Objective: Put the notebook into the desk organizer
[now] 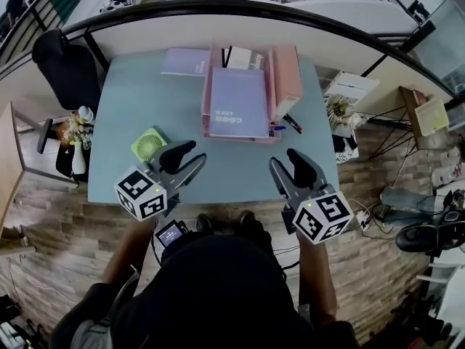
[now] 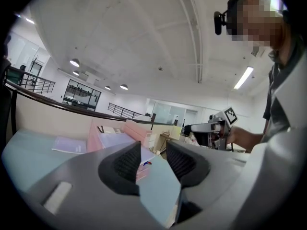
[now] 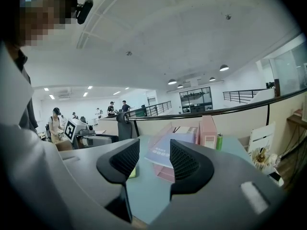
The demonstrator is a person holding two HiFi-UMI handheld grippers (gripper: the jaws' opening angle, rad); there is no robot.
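A purple notebook (image 1: 238, 102) lies flat on the pink desk organizer (image 1: 205, 100) at the far middle of the light blue table (image 1: 240, 169). It also shows in the right gripper view, where the notebook (image 3: 165, 150) sits beyond my jaws. A second purple notebook (image 1: 185, 62) lies flat to the organizer's left. My left gripper (image 1: 195, 153) hovers over the table's near left, slightly open and empty (image 2: 153, 150). My right gripper (image 1: 282, 157) hovers over the near right, also slightly open and empty (image 3: 154, 147). Both grippers are well short of the organizer.
A green handheld fan (image 1: 149, 144) lies just left of my left gripper. Pens (image 1: 289, 124) lie at the organizer's near right corner. A black chair (image 1: 69, 67) stands at the left, a railing (image 1: 218, 7) runs behind the table, and boxes and clutter (image 1: 425, 111) sit at the right.
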